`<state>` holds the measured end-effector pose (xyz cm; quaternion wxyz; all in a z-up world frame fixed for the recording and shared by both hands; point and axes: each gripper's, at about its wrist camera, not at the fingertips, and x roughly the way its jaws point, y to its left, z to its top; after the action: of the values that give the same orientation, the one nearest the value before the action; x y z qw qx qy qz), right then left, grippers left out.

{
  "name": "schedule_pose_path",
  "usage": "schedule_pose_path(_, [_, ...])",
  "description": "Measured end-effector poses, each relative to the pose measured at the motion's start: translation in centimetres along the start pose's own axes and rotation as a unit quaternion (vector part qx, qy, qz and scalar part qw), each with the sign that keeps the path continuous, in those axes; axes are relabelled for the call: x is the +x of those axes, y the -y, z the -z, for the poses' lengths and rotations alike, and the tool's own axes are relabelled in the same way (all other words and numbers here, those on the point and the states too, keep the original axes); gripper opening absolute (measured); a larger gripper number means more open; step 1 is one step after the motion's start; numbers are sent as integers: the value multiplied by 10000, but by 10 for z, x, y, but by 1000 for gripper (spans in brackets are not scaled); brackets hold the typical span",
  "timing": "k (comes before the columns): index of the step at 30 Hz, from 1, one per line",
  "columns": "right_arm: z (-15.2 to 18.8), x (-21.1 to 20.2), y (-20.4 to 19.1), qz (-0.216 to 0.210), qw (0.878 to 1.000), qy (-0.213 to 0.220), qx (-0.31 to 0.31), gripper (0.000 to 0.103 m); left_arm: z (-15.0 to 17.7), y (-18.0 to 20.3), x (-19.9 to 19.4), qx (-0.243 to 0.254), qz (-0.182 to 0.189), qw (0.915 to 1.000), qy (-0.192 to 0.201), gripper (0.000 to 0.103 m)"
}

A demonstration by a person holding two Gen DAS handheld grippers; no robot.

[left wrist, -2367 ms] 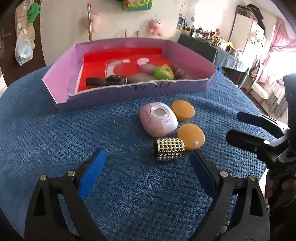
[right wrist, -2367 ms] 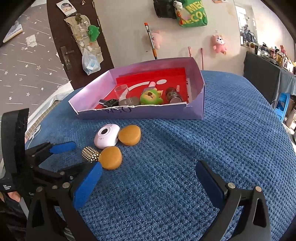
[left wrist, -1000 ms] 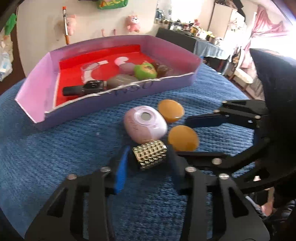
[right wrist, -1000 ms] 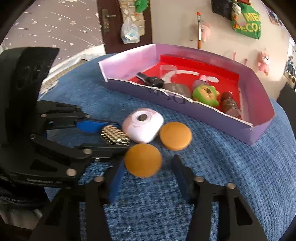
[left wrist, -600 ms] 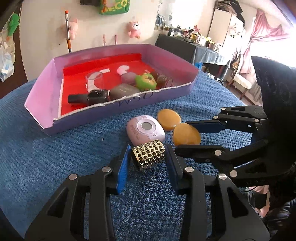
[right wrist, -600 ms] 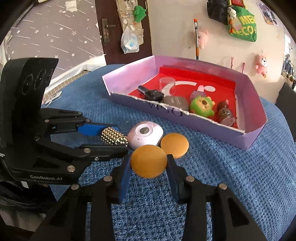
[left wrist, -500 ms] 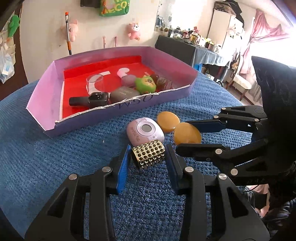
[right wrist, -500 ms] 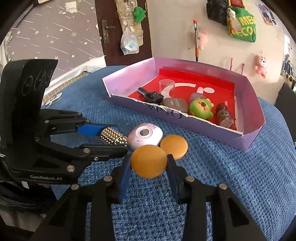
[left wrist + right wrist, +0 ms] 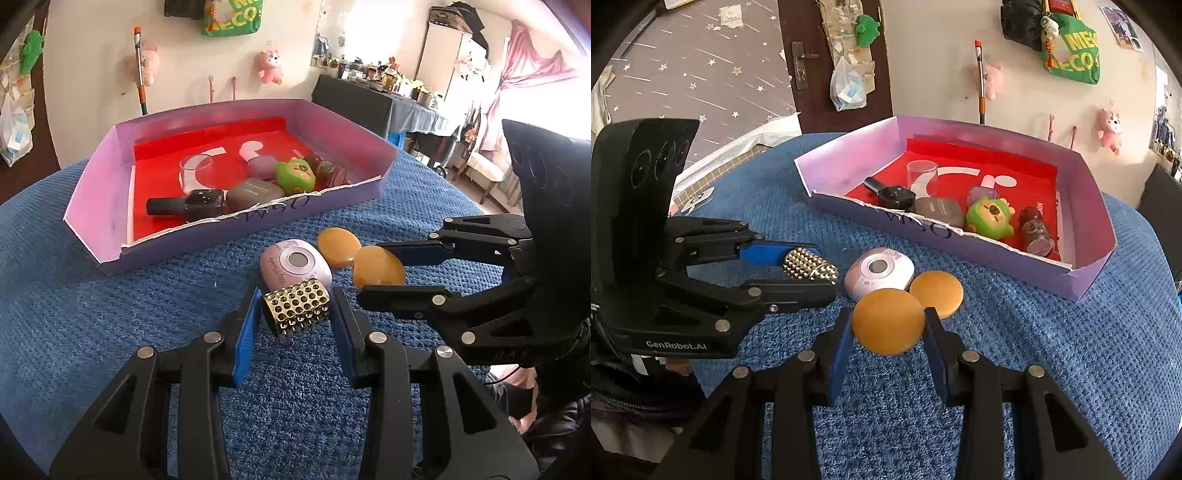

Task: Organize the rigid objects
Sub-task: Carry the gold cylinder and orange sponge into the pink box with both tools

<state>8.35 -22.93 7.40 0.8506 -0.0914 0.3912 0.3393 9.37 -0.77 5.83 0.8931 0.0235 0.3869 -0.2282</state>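
the gold studded metal cylinder (image 9: pixel 296 309) is pinched in the left gripper (image 9: pixel 295 321) and a flat round amber disc (image 9: pixel 888 322) in the right gripper (image 9: pixel 886 332), both raised off the blue cloth; several bits already lie in the purple cardboard box (image 9: pixel 846 158), while the pink oval gadget (image 9: pixel 879 273) and second amber disc (image 9: pixel 938 293) look left to move

Right gripper (image 9: pixel 888 334) jaws closed on an orange disc (image 9: pixel 888 321); left gripper (image 9: pixel 809 273) grips a studded gold cylinder (image 9: pixel 809 265). A second orange disc (image 9: pixel 940 291) and pink oval device (image 9: pixel 879 277) lie before the purple tray (image 9: pixel 1086 221) on blue cloth (image 9: pixel 1071 369).
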Motion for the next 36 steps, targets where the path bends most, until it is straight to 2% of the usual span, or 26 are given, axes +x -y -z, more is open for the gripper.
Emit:
schedule_pose_path(8, [-16,-11,8,40,9998,159,72,40,-12,-8,-14,-10,-182,9997,155,36])
schedule_pose_path(13, [-47,-18,27,215,9992,289,186,40,-43,-25,-23,75,-400,9988,263,36])
schedule_pose_path(16, [-71,-15,44,354,9985,282,294,40,-66,-41,-18,151,-574,9981,166,36])
schedule_pose_path(20, [-105,2,72,557,9974,117,447,40,-100,-68,3,223,-807,9963,-174,36])
schedule_pose_path(24, [-132,31,103,766,9947,-243,635,40,-123,-88,31,308,-896,9935,-625,36])
schedule_pose_path(29, [-148,62,128,935,9908,-663,716,40,-135,-108,63,367,-910,9879,-1198,36])
schedule_pose_path(36, [-151,92,140,1174,9840,-1210,575,40,-140,-117,94,567,-1092,9784,-1663,36])
